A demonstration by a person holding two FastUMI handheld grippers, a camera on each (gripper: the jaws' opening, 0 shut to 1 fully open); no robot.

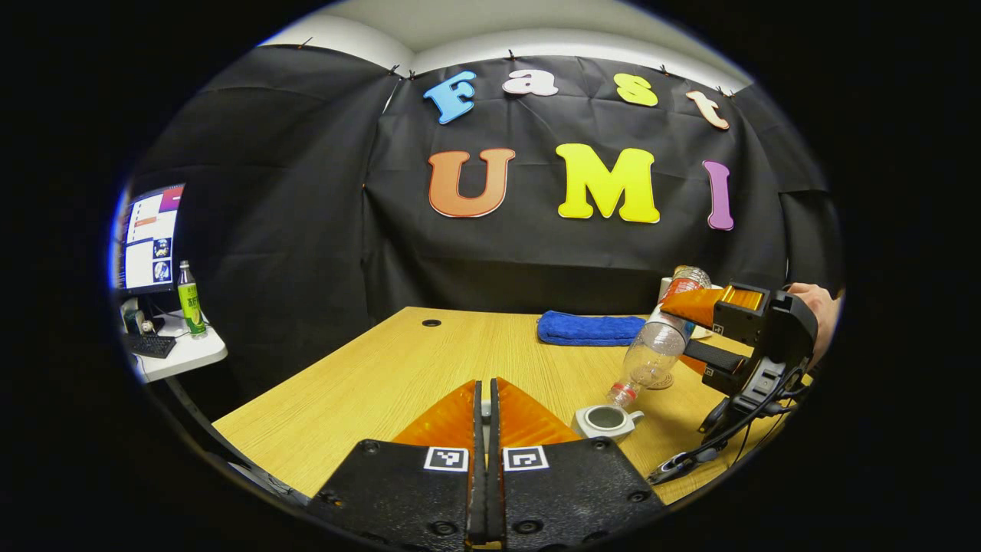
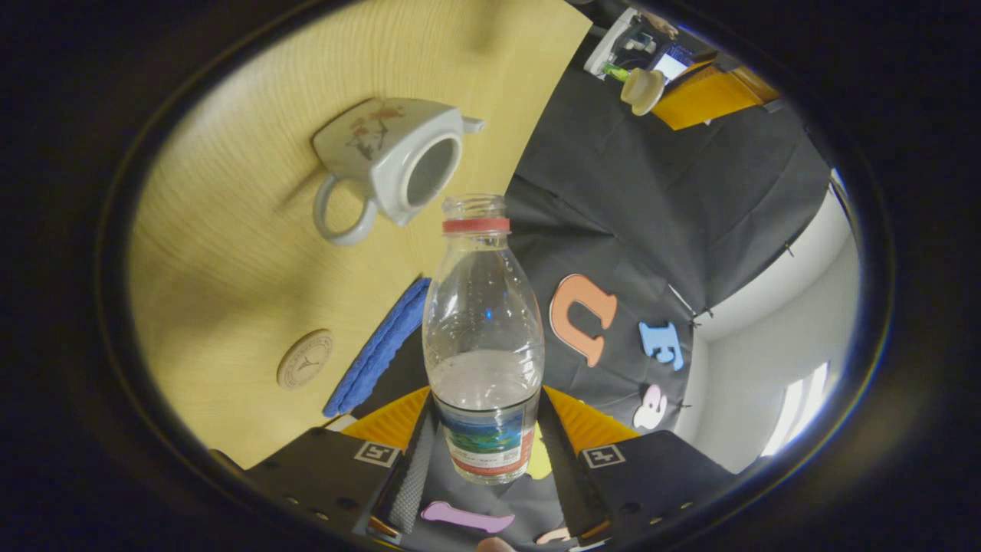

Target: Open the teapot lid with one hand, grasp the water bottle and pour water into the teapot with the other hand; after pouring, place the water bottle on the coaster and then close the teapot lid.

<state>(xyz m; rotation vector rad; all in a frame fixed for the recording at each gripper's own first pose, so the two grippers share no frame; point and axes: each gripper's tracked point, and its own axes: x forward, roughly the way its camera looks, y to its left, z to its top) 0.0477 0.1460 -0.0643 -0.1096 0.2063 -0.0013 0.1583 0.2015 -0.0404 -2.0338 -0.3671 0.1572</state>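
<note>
The right tool (image 2: 483, 437) grips the water bottle (image 2: 483, 337) by its base, tipped with its open neck just above the lidless teapot (image 2: 391, 165) on the wooden bench (image 1: 368, 376). The left tool (image 1: 483, 410) is closed, holding the lid (image 2: 642, 90). Pouring looks underway; still left are setting the bottle on the coaster (image 2: 305, 359) and replacing the lid.

Lighting: even, bright overhead light in both views. Desk (image 1: 398, 360) evenly lit; soft shadow beside the teapot (image 2: 391, 161) in the right gripper view. Glare: bright window patch (image 2: 797, 414) at that view's edge; small glints on the water bottle (image 2: 484, 322). Distortion: strong fisheye curvature, edges bent and dimmed. Focus: centre sharp, rim slightly soft.
</note>
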